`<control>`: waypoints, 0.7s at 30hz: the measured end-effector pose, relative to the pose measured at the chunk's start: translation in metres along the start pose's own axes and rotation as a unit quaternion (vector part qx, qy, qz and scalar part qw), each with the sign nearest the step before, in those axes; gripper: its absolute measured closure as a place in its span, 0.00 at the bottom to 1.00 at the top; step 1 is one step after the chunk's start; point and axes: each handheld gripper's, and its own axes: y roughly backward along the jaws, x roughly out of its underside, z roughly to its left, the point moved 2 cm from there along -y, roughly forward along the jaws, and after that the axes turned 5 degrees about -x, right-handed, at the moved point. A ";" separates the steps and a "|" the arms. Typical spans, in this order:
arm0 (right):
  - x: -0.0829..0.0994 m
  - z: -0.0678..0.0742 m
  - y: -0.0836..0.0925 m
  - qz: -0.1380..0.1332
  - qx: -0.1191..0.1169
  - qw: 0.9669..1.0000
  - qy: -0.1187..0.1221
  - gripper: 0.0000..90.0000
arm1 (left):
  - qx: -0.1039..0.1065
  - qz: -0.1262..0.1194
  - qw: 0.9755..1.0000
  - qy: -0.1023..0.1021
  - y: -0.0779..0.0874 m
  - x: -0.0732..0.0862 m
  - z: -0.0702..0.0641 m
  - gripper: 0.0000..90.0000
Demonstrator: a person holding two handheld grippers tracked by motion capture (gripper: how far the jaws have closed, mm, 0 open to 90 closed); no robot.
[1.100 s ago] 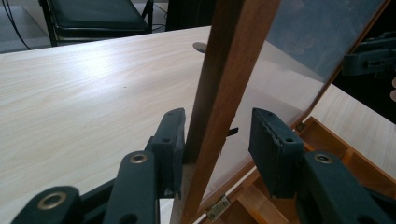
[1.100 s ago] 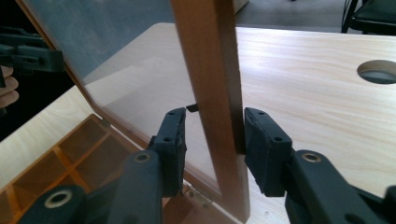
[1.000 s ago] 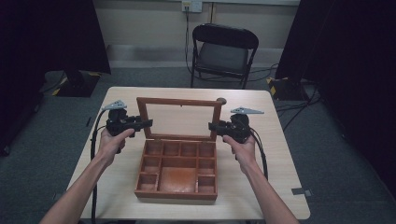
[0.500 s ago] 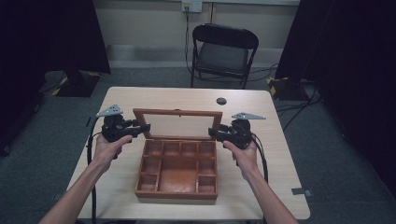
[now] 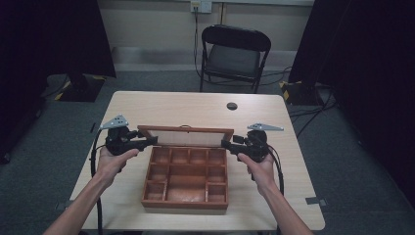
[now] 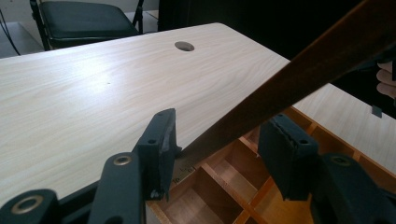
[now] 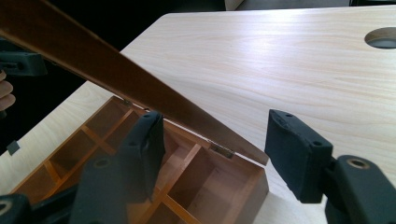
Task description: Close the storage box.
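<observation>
1. Wooden box (image 5: 186, 178): sits at the middle of the counter (image 5: 161, 104), divided into open compartments; its framed lid (image 5: 186, 135) stands raised on hinges along the far edge, leaning back.
2. Left hand-held gripper (image 5: 147, 141): jaws apart and just been opening; in the left gripper view the lid's edge (image 6: 299, 79) passes between the pads, touching the left one at most.
3. Right hand-held gripper (image 5: 229, 144): jaws likewise spread, just been opening, with the lid's end corner (image 7: 252, 158) between them, unclamped.
4. Handling, as judged: stiff, light, smooth-finished wood; the pane within the frame is probably fragile. Grip the frame rails near both ends, never the panel; the hinges are small.
</observation>
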 end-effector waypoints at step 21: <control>0.009 -0.018 0.042 0.005 0.032 0.999 -0.024 0.40 | 0.010 0.022 1.000 -0.001 0.007 0.012 -0.014 0.38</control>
